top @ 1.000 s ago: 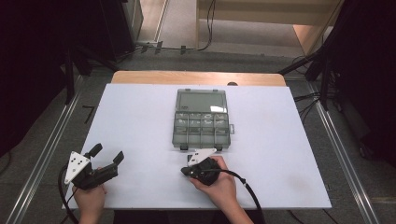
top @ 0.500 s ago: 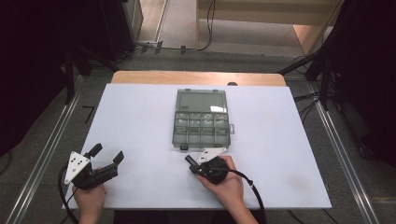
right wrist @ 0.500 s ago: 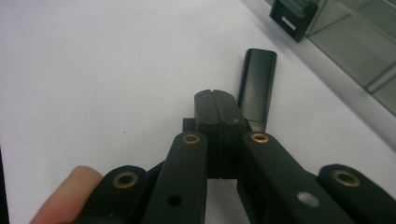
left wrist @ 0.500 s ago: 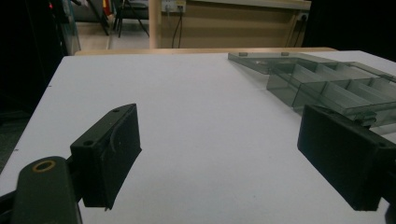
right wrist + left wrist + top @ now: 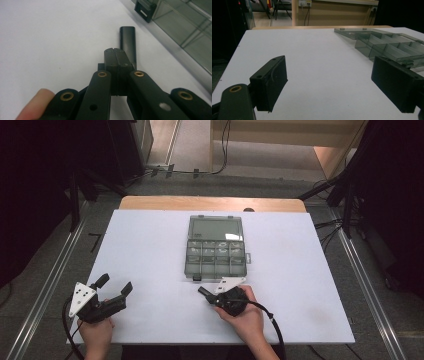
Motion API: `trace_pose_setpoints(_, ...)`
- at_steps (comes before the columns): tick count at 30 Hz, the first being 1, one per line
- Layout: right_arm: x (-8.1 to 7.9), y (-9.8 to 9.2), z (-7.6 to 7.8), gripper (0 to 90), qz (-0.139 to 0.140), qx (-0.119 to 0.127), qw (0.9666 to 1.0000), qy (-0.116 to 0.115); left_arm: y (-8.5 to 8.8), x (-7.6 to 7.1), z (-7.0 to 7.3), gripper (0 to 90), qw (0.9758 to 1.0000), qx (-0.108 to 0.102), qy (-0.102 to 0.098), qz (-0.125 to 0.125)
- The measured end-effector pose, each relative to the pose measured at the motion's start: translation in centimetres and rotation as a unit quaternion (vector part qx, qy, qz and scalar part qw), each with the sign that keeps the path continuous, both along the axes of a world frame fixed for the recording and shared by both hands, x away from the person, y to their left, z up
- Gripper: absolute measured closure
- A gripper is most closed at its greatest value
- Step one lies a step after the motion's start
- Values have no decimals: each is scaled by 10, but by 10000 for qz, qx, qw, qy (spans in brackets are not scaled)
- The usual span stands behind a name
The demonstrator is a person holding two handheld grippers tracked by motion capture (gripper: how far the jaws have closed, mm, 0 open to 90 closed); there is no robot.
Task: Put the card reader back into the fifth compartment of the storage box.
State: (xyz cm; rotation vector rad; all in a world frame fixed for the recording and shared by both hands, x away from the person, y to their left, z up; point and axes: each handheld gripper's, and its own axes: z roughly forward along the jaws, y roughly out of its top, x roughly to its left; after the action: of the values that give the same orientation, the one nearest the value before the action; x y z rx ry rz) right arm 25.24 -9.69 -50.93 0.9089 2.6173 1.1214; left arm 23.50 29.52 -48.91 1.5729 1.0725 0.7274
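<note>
A clear grey compartment box (image 5: 216, 247) lies on the white table (image 5: 145, 235) with its lid folded back flat and its small cells facing up. My left gripper (image 5: 115, 284) rests at the table's near left corner, open, with nothing between its jaws (image 5: 334, 75); the box (image 5: 387, 45) is ahead to its right. My right gripper (image 5: 202, 291) sits just in front of the box's near edge, tip pointing left. Its jaws (image 5: 127, 37) are shut together with nothing in them, low over the table beside the box wall (image 5: 185, 27).
A black latch (image 5: 143, 8) sticks out from the box's front edge. A wooden strip (image 5: 210, 202) runs along the table's far side. Cables trail from both grippers off the near edge. Dark floor and metal rails flank the table.
The right gripper has shifted slightly to the right and turned, so its grey plate now lies closer to the box's front edge. The left gripper has stayed put.
</note>
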Motion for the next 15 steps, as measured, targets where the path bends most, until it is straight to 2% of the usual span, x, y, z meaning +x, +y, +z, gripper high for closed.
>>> trace_pose_setpoints(5, 2, -7, -1, 880, -67, -105, 9999, -74, 0, 0, 0, 136, 10000, -10, 3, 13)
trace_pose_setpoints(9, 3, -13, 4, 878, -64, 30, 9999, -83, 0, 0, 0, 136, 10000, 0, 3, 11)
trace_pose_setpoints(10, 4, -17, 9, 836, -9, 164, 9998, -112, 0, 0, 0, 136, 10000, 1, 4, 13)
trace_pose_setpoints(11, 4, -17, 9, 836, -9, 164, 9998, -112, 0, 0, 0, 136, 10000, -5, 2, 8)
trace_pose_setpoints(12, 5, -19, 12, 757, -21, 211, 9997, -109, 0, 0, 0, 136, 10000, -1, 3, 5)
trace_pose_setpoints(15, 8, -23, 19, 649, 55, 305, 9994, -122, 0, 0, 0, 136, 10000, 8, 0, -3)
